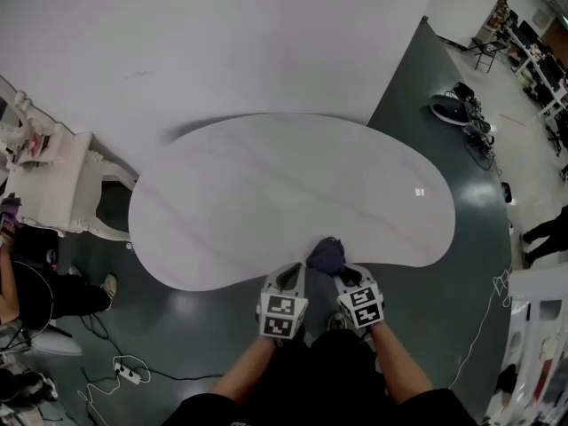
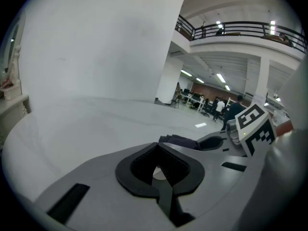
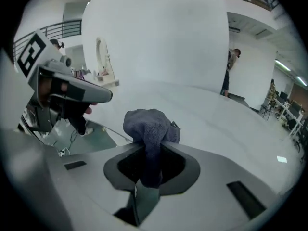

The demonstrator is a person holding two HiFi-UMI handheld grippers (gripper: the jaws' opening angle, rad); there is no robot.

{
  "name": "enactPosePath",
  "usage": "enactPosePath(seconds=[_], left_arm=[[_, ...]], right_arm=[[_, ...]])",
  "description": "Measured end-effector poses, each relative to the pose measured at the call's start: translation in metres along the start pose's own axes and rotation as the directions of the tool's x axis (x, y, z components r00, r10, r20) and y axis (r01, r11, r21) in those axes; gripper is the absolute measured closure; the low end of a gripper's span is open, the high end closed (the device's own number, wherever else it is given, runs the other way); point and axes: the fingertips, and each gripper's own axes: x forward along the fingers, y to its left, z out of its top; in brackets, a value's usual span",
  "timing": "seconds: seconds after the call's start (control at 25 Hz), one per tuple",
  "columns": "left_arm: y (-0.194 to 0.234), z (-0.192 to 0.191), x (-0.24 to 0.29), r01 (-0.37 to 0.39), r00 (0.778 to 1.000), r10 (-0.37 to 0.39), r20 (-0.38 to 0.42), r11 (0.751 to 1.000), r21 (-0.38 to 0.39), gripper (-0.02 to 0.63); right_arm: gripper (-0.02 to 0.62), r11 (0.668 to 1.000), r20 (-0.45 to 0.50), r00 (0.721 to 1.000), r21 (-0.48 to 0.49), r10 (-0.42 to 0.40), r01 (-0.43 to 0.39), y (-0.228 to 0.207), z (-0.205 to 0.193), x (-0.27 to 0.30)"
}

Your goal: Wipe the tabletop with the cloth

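Where the near edge of the white kidney-shaped marble tabletop (image 1: pixel 266 193) curves inward, we note the right gripper (image 1: pixel 344 278) clamped on a bunched dark grey-blue terry cloth (image 3: pixel 150 124), whose tail vanishes between the jaws. We cannot tell whether the cloth touches the top. Just left, the left gripper (image 2: pixel 156 148) has its jaws together, empty.

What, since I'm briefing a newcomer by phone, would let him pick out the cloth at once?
Find the big white bean-shaped tabletop, then its near edge by the person. There the right gripper pinches the cloth, a bunched dark grey-blue wad; it is the only dark, soft thing against the pale surface.
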Motion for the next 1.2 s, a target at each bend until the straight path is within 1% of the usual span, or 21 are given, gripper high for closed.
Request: enactPosePath(seconds=[0.12,0.2,0.32,0.44,0.56,0.64,0.76,0.84,0.96,1.08,1.2], left_arm=[[-0.005,0.003,0.000,-0.014,1.000,0.013,0.010,1.000,0.023,0.600],[-0.013,0.007,-0.001,-0.023,0.999,0.022,0.026,0.999,0.044,0.600],[-0.034,0.017,0.001,-0.026,0.998,0.022,0.056,0.997,0.070,0.600],[-0.063,0.027,0.004,-0.017,0.996,0.010,0.083,0.996,0.083,0.600],[-0.097,0.041,0.008,-0.013,0.993,-0.002,0.120,0.993,0.119,0.600],[-0.118,0.052,0.009,-0.009,0.988,-0.013,0.154,0.990,0.142,0.600],[-0.150,0.064,0.010,0.005,0.981,-0.031,0.193,0.991,0.133,0.600],[-0.180,0.067,0.012,0.020,0.978,-0.044,0.202,0.992,0.121,0.600],[-0.224,0.076,0.010,0.028,0.971,-0.062,0.232,0.988,0.149,0.600],[-0.261,0.095,0.001,0.029,0.952,-0.085,0.294,0.982,0.187,0.600],[-0.307,0.109,-0.009,0.026,0.927,-0.109,0.358,0.973,0.230,0.600]], right_arm=[[0.549,0.999,0.085,0.996,0.025,-0.037,0.035,-0.007,0.014,-0.019],[0.549,0.998,0.153,0.987,0.027,-0.054,0.050,-0.011,0.024,-0.033],[0.549,0.996,0.262,0.961,0.038,-0.087,0.080,-0.021,0.040,-0.062],[0.549,0.992,0.339,0.933,0.053,-0.124,0.112,-0.037,0.049,-0.095],[0.549,0.986,0.403,0.901,0.054,-0.164,0.155,-0.057,0.052,-0.132],[0.549,0.982,0.448,0.874,0.073,-0.187,0.173,-0.068,0.052,-0.156],[0.549,0.977,0.513,0.833,0.070,-0.208,0.201,-0.082,0.050,-0.191],[0.549,0.974,0.537,0.814,0.075,-0.222,0.216,-0.094,0.043,-0.218],[0.549,0.964,0.569,0.780,0.113,-0.261,0.241,-0.114,0.033,-0.259],[0.549,0.955,0.610,0.738,0.130,-0.288,0.265,-0.129,0.030,-0.295],[0.549,0.950,0.641,0.707,0.129,-0.298,0.283,-0.139,0.015,-0.333]])
